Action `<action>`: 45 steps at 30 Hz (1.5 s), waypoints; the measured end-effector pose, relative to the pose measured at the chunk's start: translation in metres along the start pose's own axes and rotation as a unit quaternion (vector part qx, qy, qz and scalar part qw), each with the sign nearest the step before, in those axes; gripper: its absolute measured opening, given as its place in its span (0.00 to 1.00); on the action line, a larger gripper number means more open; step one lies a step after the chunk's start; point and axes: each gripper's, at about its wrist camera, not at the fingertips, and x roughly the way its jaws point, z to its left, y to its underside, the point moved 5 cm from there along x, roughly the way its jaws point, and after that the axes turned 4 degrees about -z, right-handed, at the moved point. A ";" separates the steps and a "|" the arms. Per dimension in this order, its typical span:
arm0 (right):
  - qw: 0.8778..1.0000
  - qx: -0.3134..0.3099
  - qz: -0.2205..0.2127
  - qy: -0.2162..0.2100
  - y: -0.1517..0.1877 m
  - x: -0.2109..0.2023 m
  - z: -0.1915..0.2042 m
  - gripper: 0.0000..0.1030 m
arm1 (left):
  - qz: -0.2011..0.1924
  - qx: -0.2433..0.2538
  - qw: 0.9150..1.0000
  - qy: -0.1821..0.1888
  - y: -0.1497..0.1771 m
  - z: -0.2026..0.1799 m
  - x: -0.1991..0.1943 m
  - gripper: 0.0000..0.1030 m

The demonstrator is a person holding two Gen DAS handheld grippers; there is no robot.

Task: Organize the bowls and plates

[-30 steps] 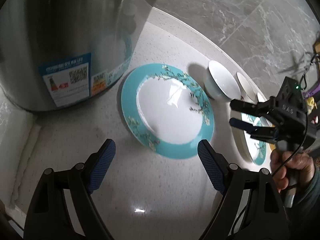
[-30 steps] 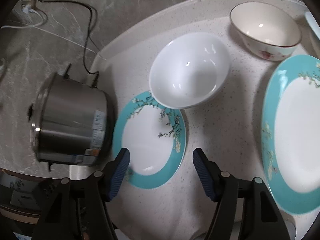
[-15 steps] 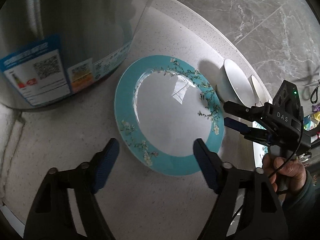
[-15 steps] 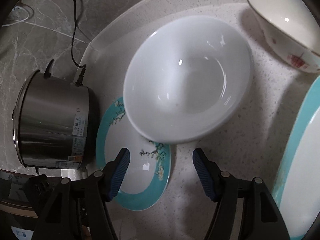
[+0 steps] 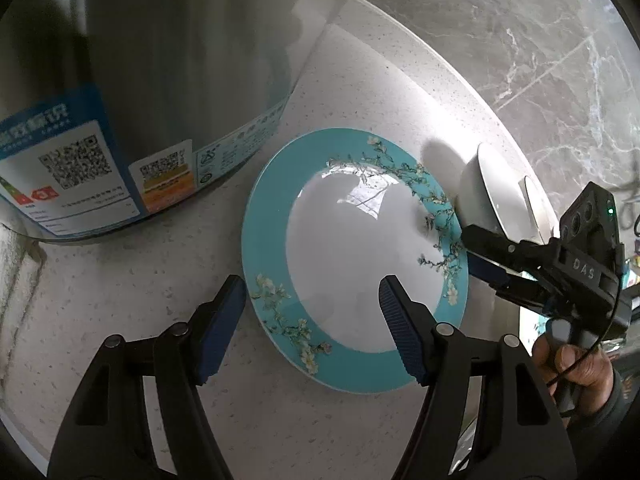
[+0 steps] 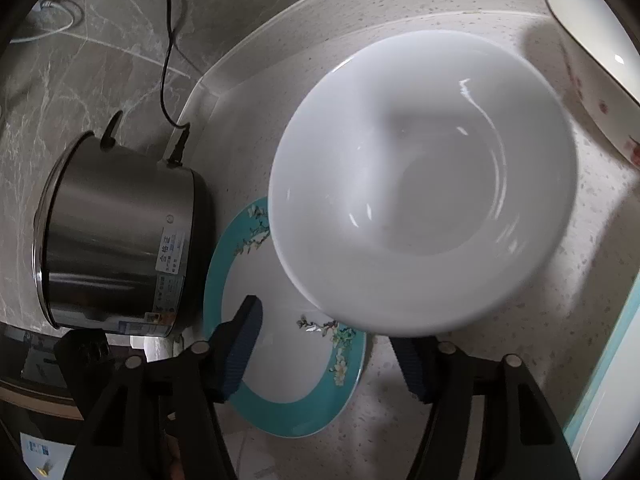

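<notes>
White bowl (image 6: 424, 184) sits on counter (image 5: 120, 280), rim overhanging teal plate (image 5: 352, 256) beside steel cooker (image 6: 120, 236). Right gripper (image 6: 332, 344) jaws spread, near rim. Left gripper (image 5: 312, 316) jaws spread over plate. Risk: glazed rim slipping; bowl knocking plate.

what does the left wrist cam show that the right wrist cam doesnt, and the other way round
Only the left wrist view shows the right gripper from outside, the hand holding it, and the QR-code label on the pot.

Only the right wrist view shows the pot's black power cord, the red-patterned bowl at the far right, and the edge of a second teal plate.

Both show the steel pot, the teal floral plate beside it and the white bowl.
</notes>
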 end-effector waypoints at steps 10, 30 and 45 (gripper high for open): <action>1.000 -0.018 0.009 0.012 -0.001 0.003 0.001 0.47 | -0.004 -0.006 1.000 -0.023 -0.002 0.007 0.001 0.31; 0.996 -0.047 0.009 0.071 0.008 -0.002 -0.004 0.14 | -0.001 0.013 0.999 -0.040 0.004 0.016 -0.006 0.12; 0.994 -0.068 0.001 0.085 0.023 -0.014 0.002 0.14 | 0.008 0.030 0.999 -0.029 0.007 0.017 -0.006 0.13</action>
